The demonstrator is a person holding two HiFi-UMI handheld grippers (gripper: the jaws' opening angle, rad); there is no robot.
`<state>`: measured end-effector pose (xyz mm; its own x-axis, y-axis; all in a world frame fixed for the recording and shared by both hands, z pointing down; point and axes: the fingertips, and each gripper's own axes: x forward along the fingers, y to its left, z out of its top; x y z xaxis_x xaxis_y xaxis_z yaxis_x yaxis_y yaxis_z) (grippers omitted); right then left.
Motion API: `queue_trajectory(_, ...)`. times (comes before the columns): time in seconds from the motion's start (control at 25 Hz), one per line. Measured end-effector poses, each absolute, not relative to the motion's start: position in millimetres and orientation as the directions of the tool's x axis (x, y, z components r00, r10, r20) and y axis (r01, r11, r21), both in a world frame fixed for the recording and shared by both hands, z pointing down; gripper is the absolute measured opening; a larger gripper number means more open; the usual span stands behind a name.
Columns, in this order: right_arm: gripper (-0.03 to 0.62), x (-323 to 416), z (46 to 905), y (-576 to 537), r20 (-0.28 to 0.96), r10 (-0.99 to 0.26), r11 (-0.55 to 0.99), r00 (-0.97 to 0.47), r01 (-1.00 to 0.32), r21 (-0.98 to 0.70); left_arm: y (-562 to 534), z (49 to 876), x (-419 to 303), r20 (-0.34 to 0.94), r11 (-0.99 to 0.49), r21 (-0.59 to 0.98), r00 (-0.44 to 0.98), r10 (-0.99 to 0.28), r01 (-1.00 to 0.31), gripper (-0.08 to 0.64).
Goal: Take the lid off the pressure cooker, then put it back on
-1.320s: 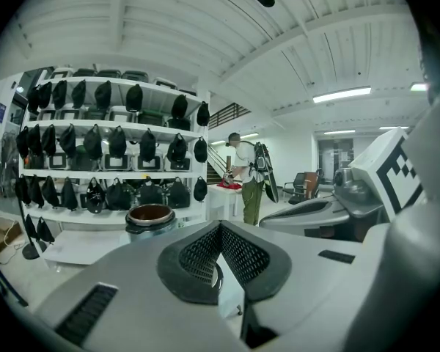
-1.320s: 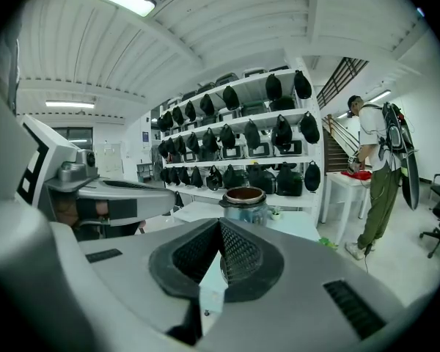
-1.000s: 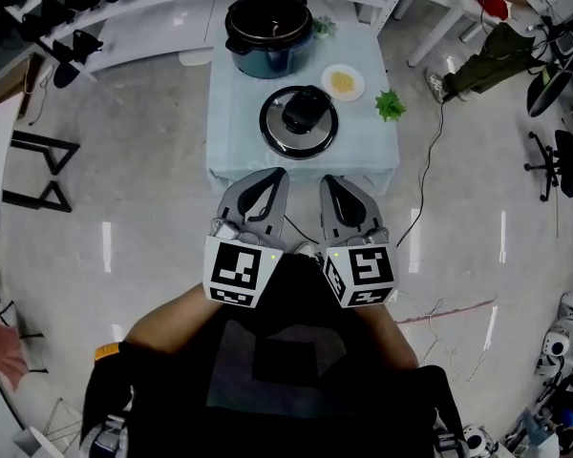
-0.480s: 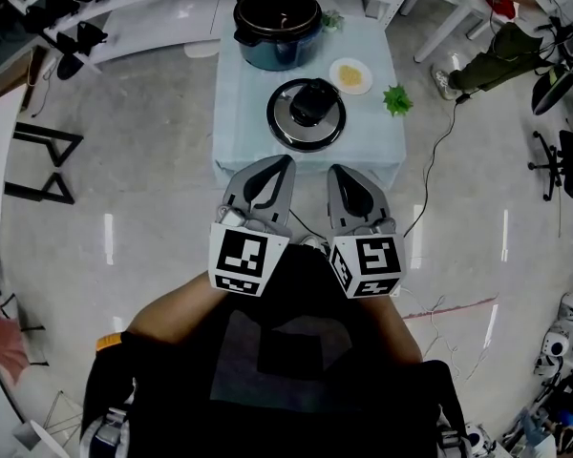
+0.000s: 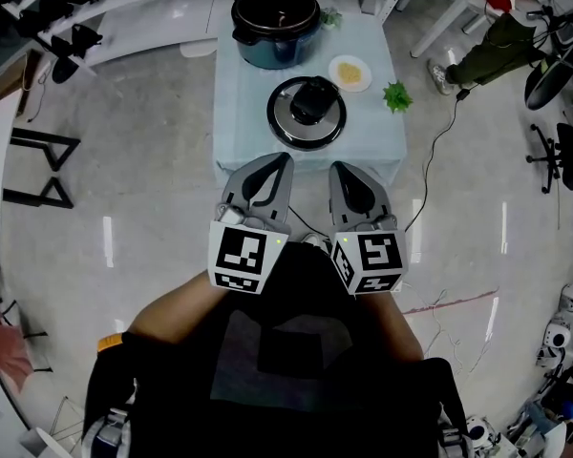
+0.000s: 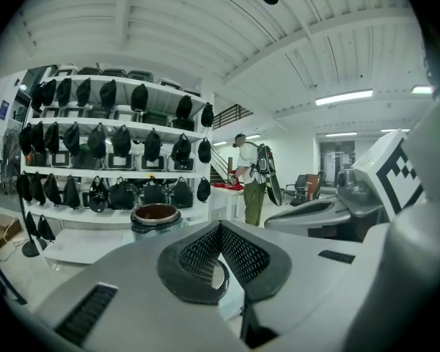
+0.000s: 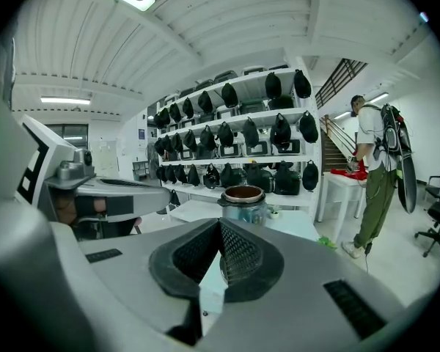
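The open pressure cooker pot (image 5: 275,22) stands at the far end of a small table (image 5: 239,132) covered in pale blue cloth. Its round lid (image 5: 307,113), steel-rimmed with a black handle, lies flat on the cloth nearer to me. My left gripper (image 5: 285,158) and right gripper (image 5: 335,167) hover side by side just short of the table's near edge, both shut and empty. In the left gripper view the shut pads (image 6: 220,229) point toward the pot (image 6: 155,217). The right gripper view shows the pot (image 7: 243,199) beyond the shut pads (image 7: 220,226).
A small plate (image 5: 350,72) with yellow food and a green sprig (image 5: 396,96) sit on the table's right side. Shelves of dark bags (image 6: 110,145) line the back wall. A person (image 7: 378,174) stands at a white table to the right. A cable (image 5: 430,160) trails on the floor.
The head view has shifted slightly. Both grippers stay shut and side by side before the table; the lid and pot have not moved.
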<state>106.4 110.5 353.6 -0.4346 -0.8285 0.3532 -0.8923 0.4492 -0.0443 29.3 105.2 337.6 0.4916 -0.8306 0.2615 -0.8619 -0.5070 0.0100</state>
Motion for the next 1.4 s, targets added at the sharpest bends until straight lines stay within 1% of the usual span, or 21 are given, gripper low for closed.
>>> queue_trajectory(0.36,0.018,84,353,104,0.357,-0.854,0.397,-0.378,-0.917,-0.022,97,338,2,0.244,-0.548,0.024,0.536,-0.808,-0.836,0.006)
queue_trajectory(0.68,0.018,68,356,92,0.359,-0.874,0.350,-0.327,-0.937,-0.002,89,346,-33,0.254,-0.570,0.027,0.557,-0.791,-0.821,0.006)
queue_trajectory(1.0,0.021,70,371,59,0.371,-0.862,0.378,-0.345,-0.926,0.017,63,350,-45,0.259,-0.549,0.018,0.534,-0.805,-0.836,0.006)
queue_trajectory(1.2,0.023,79,389,22,0.390,-0.837,0.424,-0.385,-0.905,0.017,30,363,-42,0.281,-0.512,0.014,0.495,-0.822,-0.859,0.006)
queue_trajectory(1.24,0.026,81,393,14,0.396,-0.829,0.438,-0.395,-0.899,0.020,23,366,-39,0.286,-0.507,0.015,0.489,-0.824,-0.862,0.006)
queue_trajectory(1.4,0.096,88,416,-24,0.428,-0.781,0.516,-0.455,-0.856,0.032,-12,385,-26,0.318,-0.483,0.019,0.463,-0.827,-0.876,0.006)
